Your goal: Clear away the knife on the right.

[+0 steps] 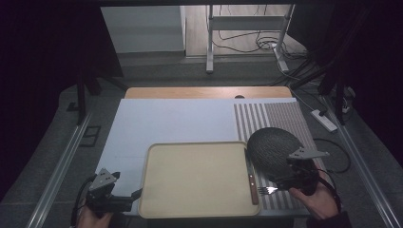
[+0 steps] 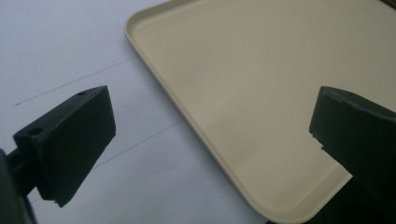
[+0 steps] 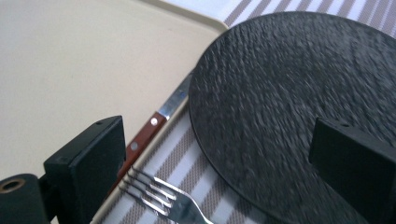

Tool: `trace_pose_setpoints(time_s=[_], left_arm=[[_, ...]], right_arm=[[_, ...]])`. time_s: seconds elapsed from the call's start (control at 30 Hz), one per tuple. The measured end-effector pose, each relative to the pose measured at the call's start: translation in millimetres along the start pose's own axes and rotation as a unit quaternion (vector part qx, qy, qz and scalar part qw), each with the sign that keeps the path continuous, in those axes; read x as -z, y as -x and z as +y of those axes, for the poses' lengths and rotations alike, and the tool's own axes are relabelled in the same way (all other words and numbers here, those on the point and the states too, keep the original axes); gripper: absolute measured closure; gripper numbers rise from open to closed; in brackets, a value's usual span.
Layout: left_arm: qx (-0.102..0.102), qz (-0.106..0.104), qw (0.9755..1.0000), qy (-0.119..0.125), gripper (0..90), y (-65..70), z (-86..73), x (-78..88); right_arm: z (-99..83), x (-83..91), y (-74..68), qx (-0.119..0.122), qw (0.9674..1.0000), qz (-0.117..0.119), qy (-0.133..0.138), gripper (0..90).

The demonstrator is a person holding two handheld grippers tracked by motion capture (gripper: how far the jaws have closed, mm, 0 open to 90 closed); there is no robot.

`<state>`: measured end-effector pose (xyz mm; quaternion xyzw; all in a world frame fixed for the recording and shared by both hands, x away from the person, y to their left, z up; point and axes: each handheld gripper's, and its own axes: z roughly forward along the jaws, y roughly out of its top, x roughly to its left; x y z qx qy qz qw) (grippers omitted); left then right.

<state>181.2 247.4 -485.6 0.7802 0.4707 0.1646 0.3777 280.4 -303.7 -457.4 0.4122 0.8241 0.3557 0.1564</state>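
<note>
A beige tray (image 1: pixel 199 178) lies empty at the table's near middle. A knife with a red-brown handle (image 1: pixel 252 180) lies along its right edge. A dark round plate (image 1: pixel 271 147) sits on a striped placemat (image 1: pixel 285 116), and a metal fork (image 1: pixel 267 190) lies just in front of the plate. My right gripper (image 1: pixel 278 183) hovers over the fork (image 3: pixel 159 196) with its jaws wide apart and open; the tines show between them, nearer the left jaw, with the plate (image 3: pixel 289 93) and knife (image 3: pixel 144 135) beyond. My left gripper (image 1: pixel 134 199) stands open at the tray's near left corner (image 2: pixel 289 210).
A white sheet (image 1: pixel 171 123) covers most of the wooden table (image 1: pixel 209 92). Beyond the table stand a metal frame (image 1: pixel 209 42) and loose cables (image 1: pixel 266 45). A power strip (image 1: pixel 324 119) lies on the floor at the right.
</note>
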Motion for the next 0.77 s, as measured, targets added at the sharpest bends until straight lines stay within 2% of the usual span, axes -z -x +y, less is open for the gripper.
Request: trace_pose_setpoints(time_s=[0.2, 0.57, 0.67, 0.77], left_arm=[[-0.001, 0.001, 1.0000, -0.001, 0.5, 0.4, 0.0, 0.0], [-0.001, 0.002, 1.0000, -0.003, 0.6, 0.5, -0.1, -0.3], [-0.001, 0.003, 1.0000, -0.004, 0.6, 0.9, 0.1, -0.6], [-0.001, 0.003, 1.0000, -0.005, 0.7, 1.1, 0.7, -1.1]], right_arm=[[-17.4, 14.1, 8.8, -0.024, 0.9996, 0.001, 0.011, 4.2], [-51.9, 40.2, 24.8, -0.073, 0.9968, -0.021, 0.025, 4.7], [-56.0, 44.2, 27.8, -0.087, 0.9955, -0.013, 0.033, 4.9], [-57.1, 44.6, 28.8, -0.089, 0.9954, -0.013, 0.032, 4.9]])
